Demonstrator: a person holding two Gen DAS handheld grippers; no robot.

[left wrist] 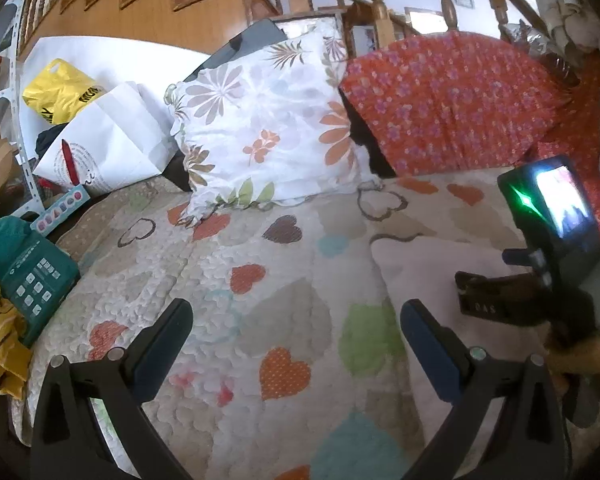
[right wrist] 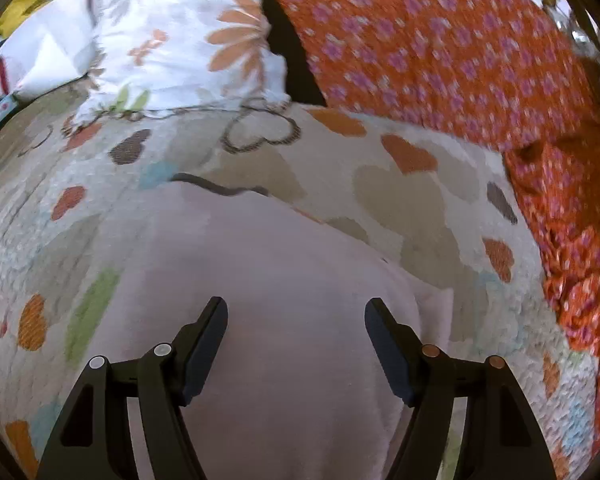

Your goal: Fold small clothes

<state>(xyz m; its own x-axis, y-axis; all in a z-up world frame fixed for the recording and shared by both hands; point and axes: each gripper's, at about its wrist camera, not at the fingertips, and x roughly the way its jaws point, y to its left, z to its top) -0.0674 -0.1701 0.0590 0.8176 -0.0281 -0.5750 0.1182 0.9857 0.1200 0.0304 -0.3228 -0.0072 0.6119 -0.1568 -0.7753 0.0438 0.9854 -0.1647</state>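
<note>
Very little can be read. On the black body of the other hand-held gripper [left wrist: 484, 300] at the right edge of the left wrist view, pale characters look like "0 A S". The yellow plastic bag [left wrist: 60, 92] at upper left bears black lettering too warped to make out. The white paper bag [left wrist: 108, 140] beside it and the teal box [left wrist: 32, 280] at the left edge carry print too small to read.
</note>
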